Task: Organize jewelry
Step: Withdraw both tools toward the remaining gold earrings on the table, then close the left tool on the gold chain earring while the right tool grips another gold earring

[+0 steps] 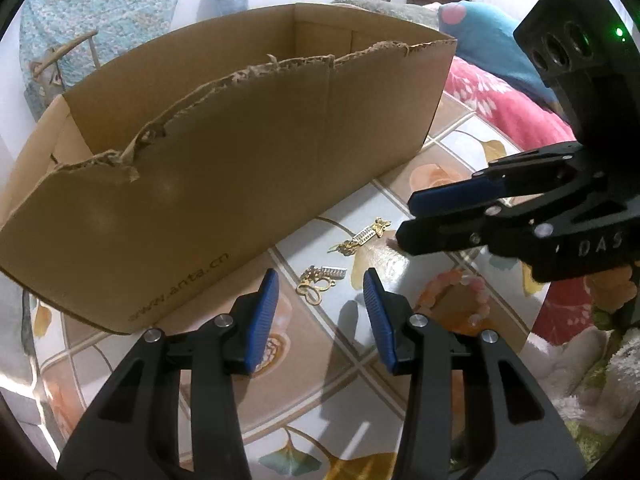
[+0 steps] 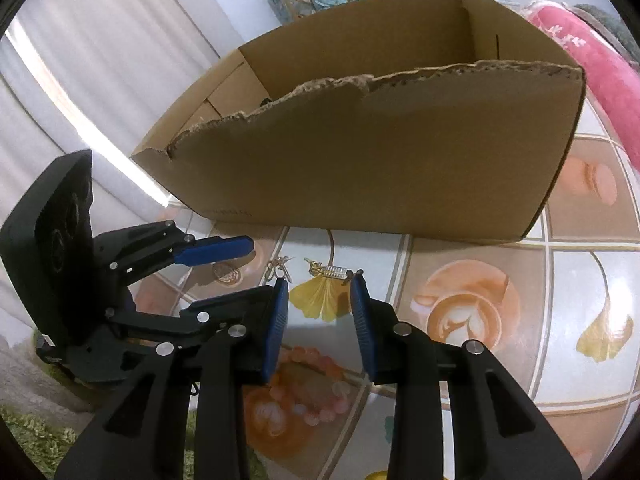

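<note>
In the left wrist view, the left claw (image 1: 322,280) hangs with its blue pads spread and nothing between them, just above a patterned tabletop (image 1: 360,372). Ahead of its tips lies a gold jewelry piece (image 1: 318,282) with a small clear bar, and a little farther off a second gold piece (image 1: 362,237), both close to the wall of a torn-edged cardboard box (image 1: 224,168) (printed lettering runs along its lower side). A pink bead bracelet (image 1: 460,300) lies to the right of the claw. The right claw (image 1: 406,218) reaches in from the right, its fingers slightly parted and empty, tips near the second gold piece. In the right wrist view, the right claw (image 2: 320,294) is likewise spread and empty, the second gold piece (image 2: 330,271) just beyond its tips and the first (image 2: 280,266) to the left. The bracelet (image 2: 312,384) lies beneath its pads on the tabletop (image 2: 560,280). The left claw (image 2: 264,270) enters from the left, parted, with the box (image 2: 380,160) behind.
</note>
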A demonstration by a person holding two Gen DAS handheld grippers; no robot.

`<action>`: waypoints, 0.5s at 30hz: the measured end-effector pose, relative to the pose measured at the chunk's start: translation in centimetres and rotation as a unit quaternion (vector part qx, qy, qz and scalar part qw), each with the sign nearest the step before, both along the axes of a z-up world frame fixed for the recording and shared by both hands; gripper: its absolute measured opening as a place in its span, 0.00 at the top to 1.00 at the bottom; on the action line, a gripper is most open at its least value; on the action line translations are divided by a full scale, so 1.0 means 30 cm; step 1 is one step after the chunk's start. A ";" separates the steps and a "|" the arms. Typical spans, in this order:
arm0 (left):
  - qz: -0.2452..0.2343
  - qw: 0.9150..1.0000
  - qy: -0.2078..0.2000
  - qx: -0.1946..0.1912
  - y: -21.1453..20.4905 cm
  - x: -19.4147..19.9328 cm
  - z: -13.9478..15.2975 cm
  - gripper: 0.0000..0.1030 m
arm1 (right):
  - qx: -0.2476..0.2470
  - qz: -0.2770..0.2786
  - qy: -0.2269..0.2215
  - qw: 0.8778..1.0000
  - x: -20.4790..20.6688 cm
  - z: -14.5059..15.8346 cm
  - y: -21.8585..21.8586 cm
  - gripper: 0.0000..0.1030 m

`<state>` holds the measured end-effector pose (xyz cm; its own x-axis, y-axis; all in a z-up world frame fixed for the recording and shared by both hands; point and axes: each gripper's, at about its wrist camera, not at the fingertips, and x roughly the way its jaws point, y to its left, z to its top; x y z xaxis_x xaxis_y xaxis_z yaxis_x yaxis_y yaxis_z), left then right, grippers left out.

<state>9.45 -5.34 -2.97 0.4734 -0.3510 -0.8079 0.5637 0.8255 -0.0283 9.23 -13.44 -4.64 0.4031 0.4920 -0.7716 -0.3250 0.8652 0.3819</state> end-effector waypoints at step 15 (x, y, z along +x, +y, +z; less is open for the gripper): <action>0.001 1.000 0.015 0.010 -0.032 0.043 -0.028 0.71 | -0.010 -0.006 -0.005 1.000 0.003 -0.010 0.012 0.73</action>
